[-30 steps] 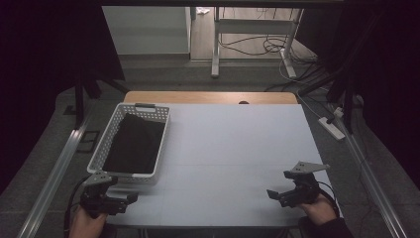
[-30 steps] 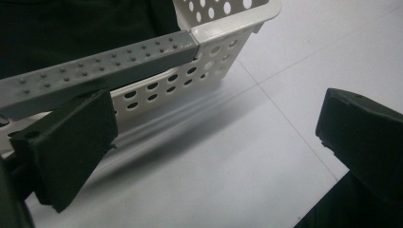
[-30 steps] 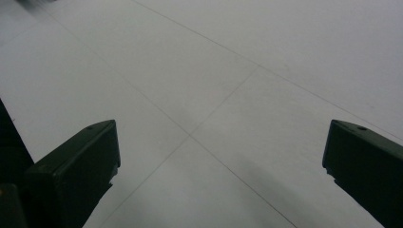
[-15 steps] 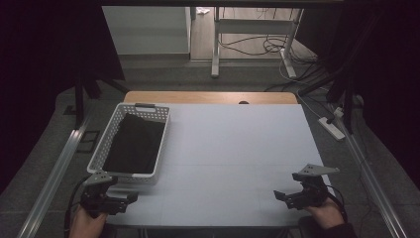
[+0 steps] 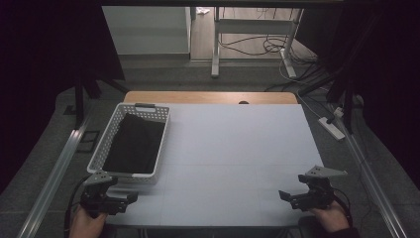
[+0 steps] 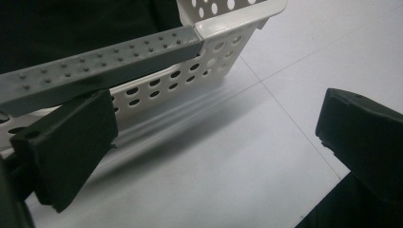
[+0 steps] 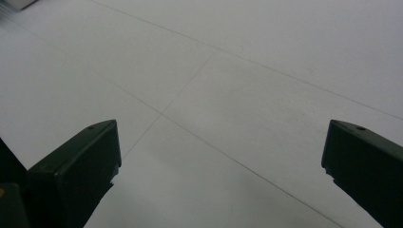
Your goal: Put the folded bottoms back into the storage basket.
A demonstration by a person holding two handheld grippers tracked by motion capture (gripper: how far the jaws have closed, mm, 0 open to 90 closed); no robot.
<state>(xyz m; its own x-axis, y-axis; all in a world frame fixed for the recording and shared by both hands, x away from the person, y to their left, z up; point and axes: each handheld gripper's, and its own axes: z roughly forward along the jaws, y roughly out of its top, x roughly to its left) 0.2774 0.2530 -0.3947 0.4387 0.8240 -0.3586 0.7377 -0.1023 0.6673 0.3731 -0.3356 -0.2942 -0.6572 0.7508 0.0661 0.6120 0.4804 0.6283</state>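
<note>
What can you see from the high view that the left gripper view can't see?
The high view alone takes in the dark cloth lying in the basket, the right hand-held gripper and the floor cables. The left gripper view alone gives a close look at the basket's grey handle bar and wall holes. Both share the white basket, the white table and the open left hand-held gripper.

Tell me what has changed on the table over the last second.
The right tongs drew back toward the person's edge of the table and slightly outward to the right, jaws wide open with nothing between them. The left tongs stayed by the near end of the white basket, also open. The basket and the dark cloth in it did not move.
</note>
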